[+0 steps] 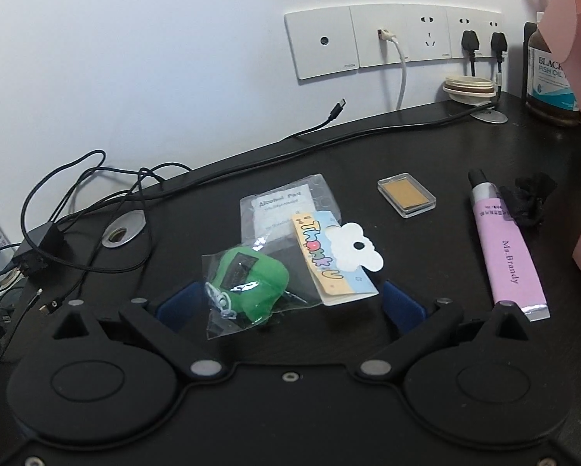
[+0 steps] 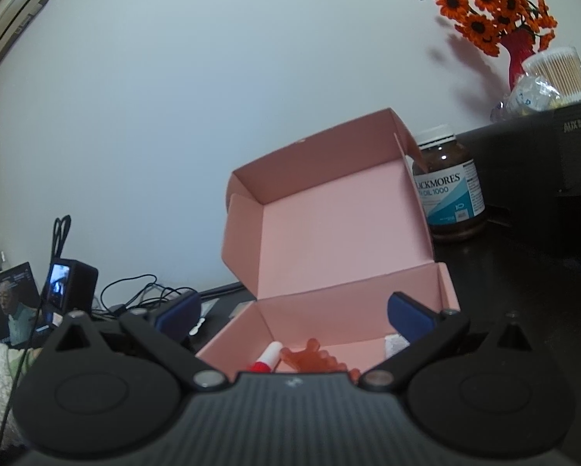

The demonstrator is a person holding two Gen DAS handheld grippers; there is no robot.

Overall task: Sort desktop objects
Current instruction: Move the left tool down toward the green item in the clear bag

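Lighting: soft, even, indoor; faint glare on plastic bag (image 1: 247,291). Flower shadows on far wall (image 2: 251,77). Fisheye edges bend, darken.

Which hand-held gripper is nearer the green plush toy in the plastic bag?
Left. The left hand-held gripper straddles the green plush toy, open; the right hand-held gripper hovers over the pink box.

Green plush toy (image 1: 247,283), lilac tube (image 1: 505,248), pink box (image 2: 329,233), orange flowers (image 2: 492,4), black desk (image 1: 368,147)
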